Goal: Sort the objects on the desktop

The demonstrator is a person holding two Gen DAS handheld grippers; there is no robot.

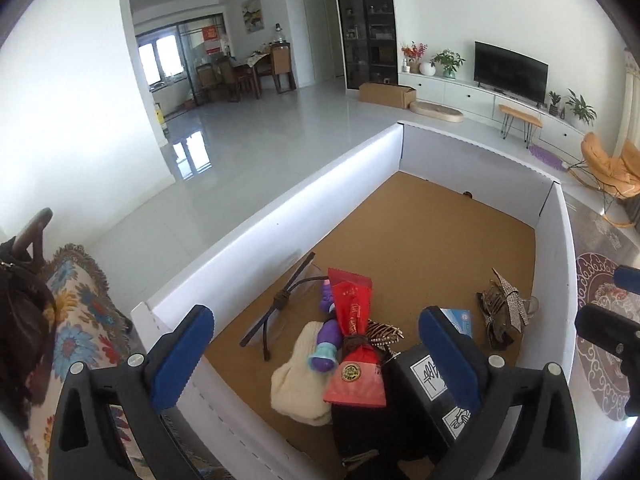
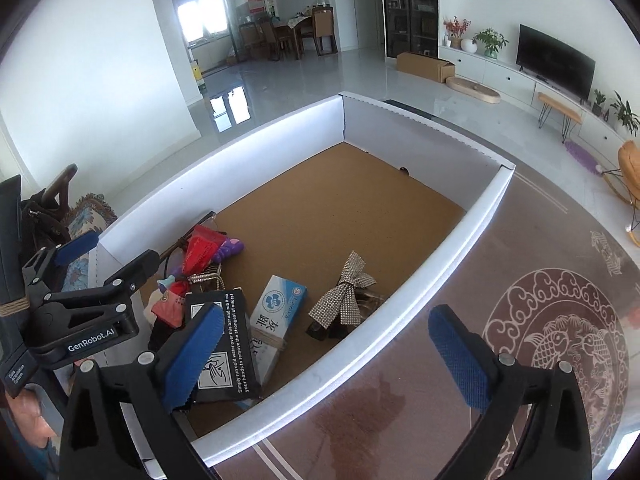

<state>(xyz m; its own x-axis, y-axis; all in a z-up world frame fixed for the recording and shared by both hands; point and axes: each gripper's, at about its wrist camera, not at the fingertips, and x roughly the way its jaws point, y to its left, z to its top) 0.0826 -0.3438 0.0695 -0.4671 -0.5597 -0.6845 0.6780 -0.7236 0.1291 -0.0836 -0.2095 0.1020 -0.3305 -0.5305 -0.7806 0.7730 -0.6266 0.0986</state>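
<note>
Both tools, left tool and right tool, gape wide, empty, above the box.

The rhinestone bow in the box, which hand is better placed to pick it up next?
Probably the right. The right gripper is open, and the rhinestone bow lies just ahead between its fingers, unobstructed. The left gripper, also open, hangs over the red pouch pile, with the bow off to its right.

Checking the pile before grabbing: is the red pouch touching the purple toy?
Touching. The left wrist view shows the red pouch lying across the purple toy, no gap.
</note>
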